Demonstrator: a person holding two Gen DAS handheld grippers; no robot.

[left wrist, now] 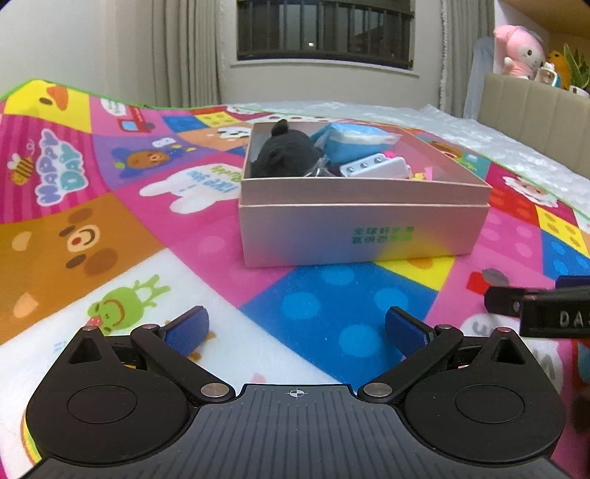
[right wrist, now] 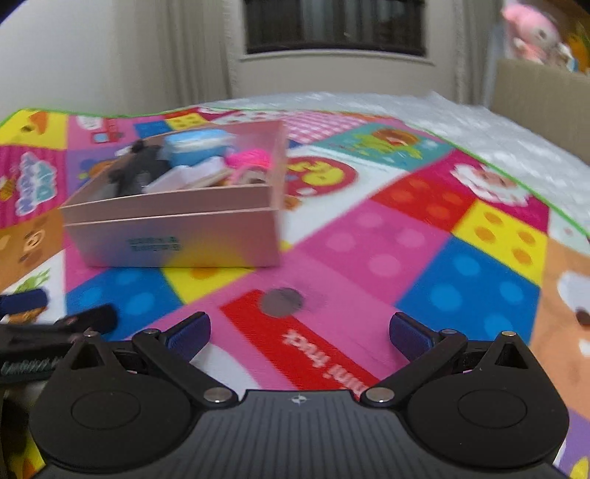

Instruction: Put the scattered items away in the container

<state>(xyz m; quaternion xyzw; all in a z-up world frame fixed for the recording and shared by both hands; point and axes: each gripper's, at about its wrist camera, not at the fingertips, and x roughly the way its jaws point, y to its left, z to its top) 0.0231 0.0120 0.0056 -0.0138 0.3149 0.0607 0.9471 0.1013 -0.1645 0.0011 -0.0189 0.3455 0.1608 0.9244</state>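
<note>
A pink cardboard box [left wrist: 361, 228] stands on a colourful play mat. It holds a black plush [left wrist: 284, 154], a blue packet [left wrist: 354, 142], a white block [left wrist: 372, 167] and small pink bits. My left gripper [left wrist: 297, 328] is open and empty, low over the mat in front of the box. In the right wrist view the box [right wrist: 173, 235] sits to the left, blurred, with the blue packet [right wrist: 197, 147] and a pink item [right wrist: 250, 160] inside. My right gripper [right wrist: 298, 329] is open and empty, over the mat to the right of the box.
The play mat [left wrist: 110, 228] lies on a bed with a white cover [left wrist: 516, 136]. A beige headboard [left wrist: 534, 99] with plush toys [left wrist: 520, 51] stands at the right. The right gripper's finger [left wrist: 516, 300] shows at the left view's right edge. A window [left wrist: 324, 29] is behind.
</note>
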